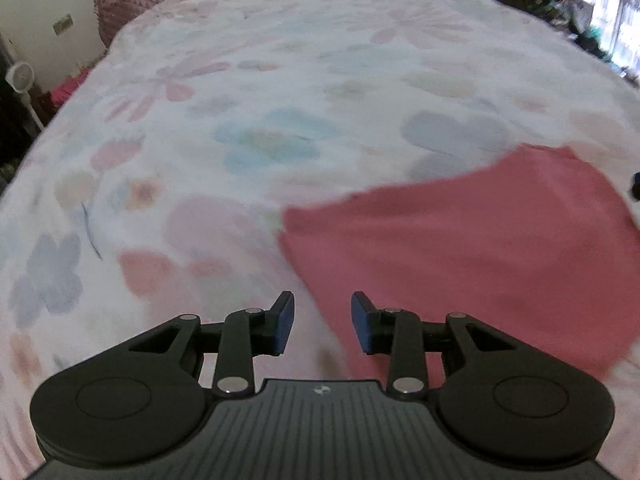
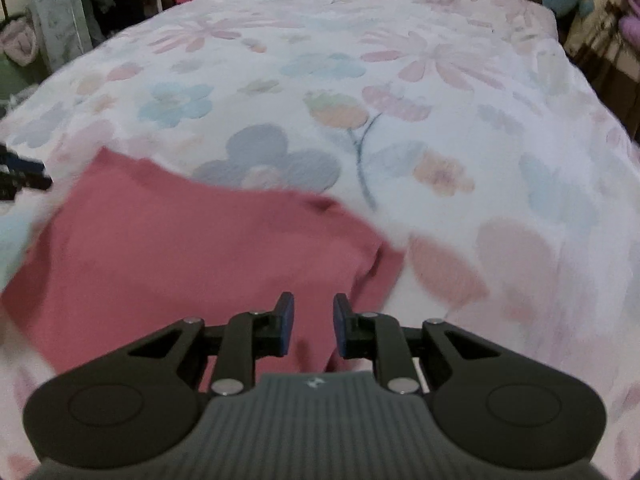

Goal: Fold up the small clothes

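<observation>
Overhead, both grippers' jaws parted and unloaded above pink garment [image 2: 192,248] (no legible writing anywhere).

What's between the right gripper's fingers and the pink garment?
Nothing. In the right wrist view the open right gripper hovers directly over the pink garment; only air between.

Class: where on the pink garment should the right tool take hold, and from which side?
Probably the near right corner of the pink garment, approached from its right edge. There the cloth bunches into raised folds, while the rest lies flat on the floral bedspread. The right tool is open.
</observation>
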`<control>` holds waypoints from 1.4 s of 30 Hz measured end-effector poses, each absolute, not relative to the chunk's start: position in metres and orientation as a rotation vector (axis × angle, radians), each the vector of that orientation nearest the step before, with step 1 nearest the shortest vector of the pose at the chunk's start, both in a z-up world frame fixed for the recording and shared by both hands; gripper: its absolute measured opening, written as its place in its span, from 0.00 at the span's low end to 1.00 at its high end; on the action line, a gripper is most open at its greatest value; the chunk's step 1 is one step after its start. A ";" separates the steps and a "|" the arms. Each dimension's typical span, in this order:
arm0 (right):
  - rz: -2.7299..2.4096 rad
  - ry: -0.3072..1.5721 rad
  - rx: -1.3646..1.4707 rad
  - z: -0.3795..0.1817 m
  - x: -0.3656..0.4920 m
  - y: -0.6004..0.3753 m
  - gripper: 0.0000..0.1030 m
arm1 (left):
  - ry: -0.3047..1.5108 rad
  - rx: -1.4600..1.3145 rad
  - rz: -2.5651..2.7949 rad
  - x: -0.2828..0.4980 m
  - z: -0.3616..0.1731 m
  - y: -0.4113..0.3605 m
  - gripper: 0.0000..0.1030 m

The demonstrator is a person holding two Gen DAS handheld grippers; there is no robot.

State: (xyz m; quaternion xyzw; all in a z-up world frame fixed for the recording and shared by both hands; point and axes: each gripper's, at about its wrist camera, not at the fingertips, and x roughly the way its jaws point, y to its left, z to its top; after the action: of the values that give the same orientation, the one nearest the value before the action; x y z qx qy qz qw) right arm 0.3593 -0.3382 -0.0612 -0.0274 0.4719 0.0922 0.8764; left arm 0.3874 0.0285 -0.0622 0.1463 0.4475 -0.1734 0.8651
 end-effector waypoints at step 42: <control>-0.015 0.811 0.730 -0.126 0.361 -0.422 0.70 | 0.947 -0.010 -0.293 0.414 -0.093 0.038 0.23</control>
State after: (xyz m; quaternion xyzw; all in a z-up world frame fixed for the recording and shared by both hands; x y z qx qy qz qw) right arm 0.3614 -0.4223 -0.1258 0.3471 0.3859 -0.0071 0.8547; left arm 0.4140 0.0383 -0.0934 -0.0049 0.4543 -0.1408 0.8796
